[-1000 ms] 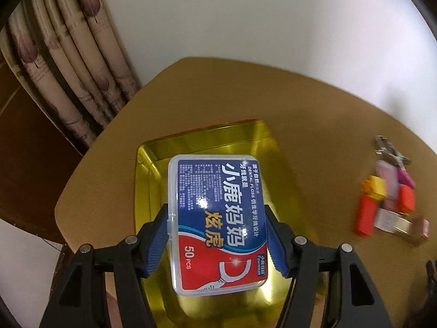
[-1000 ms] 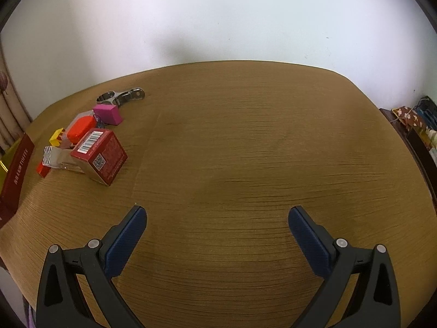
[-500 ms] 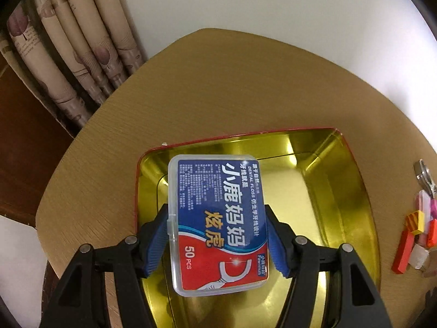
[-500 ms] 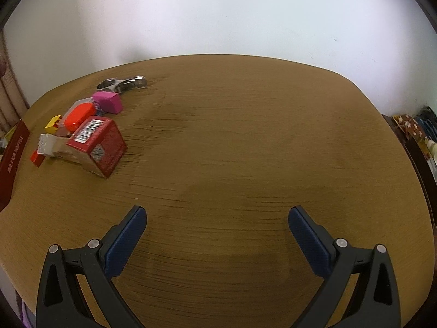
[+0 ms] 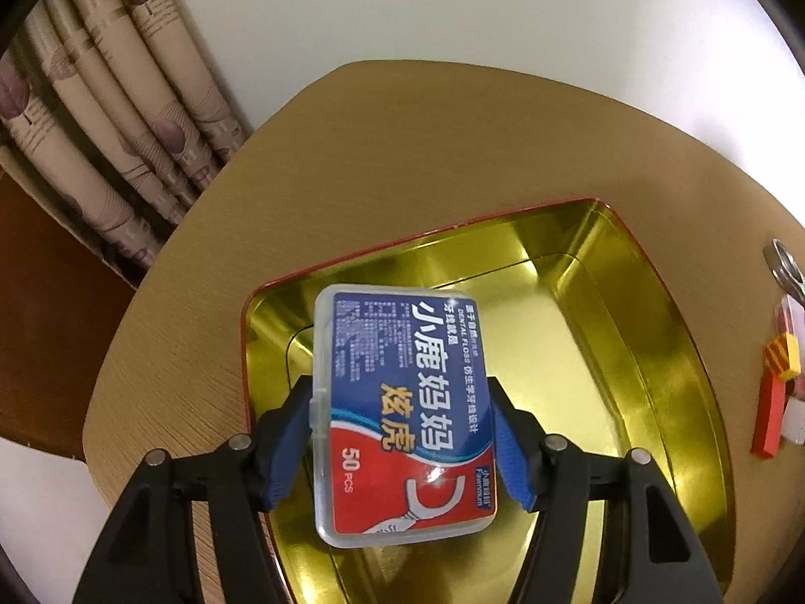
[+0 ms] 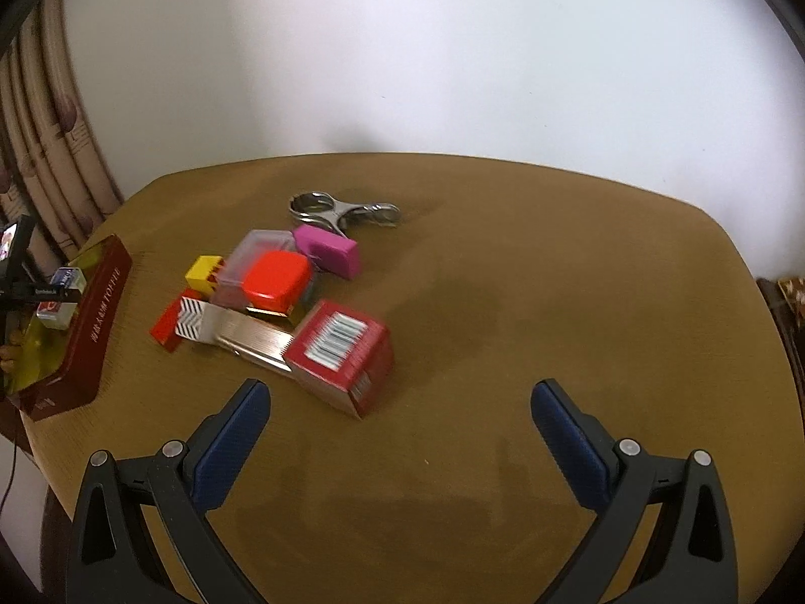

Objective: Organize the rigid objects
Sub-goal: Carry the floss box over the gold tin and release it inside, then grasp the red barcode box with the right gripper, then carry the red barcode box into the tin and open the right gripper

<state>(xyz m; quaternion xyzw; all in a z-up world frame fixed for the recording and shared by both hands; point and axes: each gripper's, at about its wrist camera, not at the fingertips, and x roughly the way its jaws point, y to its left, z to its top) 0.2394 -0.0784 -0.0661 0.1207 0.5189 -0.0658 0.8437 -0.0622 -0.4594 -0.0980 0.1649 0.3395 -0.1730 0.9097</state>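
Left wrist view shows our left tongs [image 5: 402, 445] closed on a clear plastic dental floss box with a blue and red label [image 5: 404, 415], with the blue pads pressing on its two long sides. We hold the box in the air above the near left part of the open gold metal tin with a red outer wall [image 5: 669, 352], which stands on the round brown wooden counter [image 5: 402, 141]. The tin looks empty inside.

In the right wrist view our right tongs [image 6: 400, 425] are wide open and hold nothing. They hover over the counter, near a small pile of things: a red cardboard carton with a barcode [image 6: 344, 355], a red-lidded clear case [image 6: 274, 279], a pink block [image 6: 329, 251], a yellow block [image 6: 204, 272] and a shiny metal clip [image 6: 342, 211].

We judge the risks like this. The plastic walls are smooth, so the box can slip or turn between the pads if we tilt it. If we release from this height, it can bounce on the metal floor or land on the left rim and fall outside. On the right side, the pile is tight, so closing on the carton can push the neighbours away.
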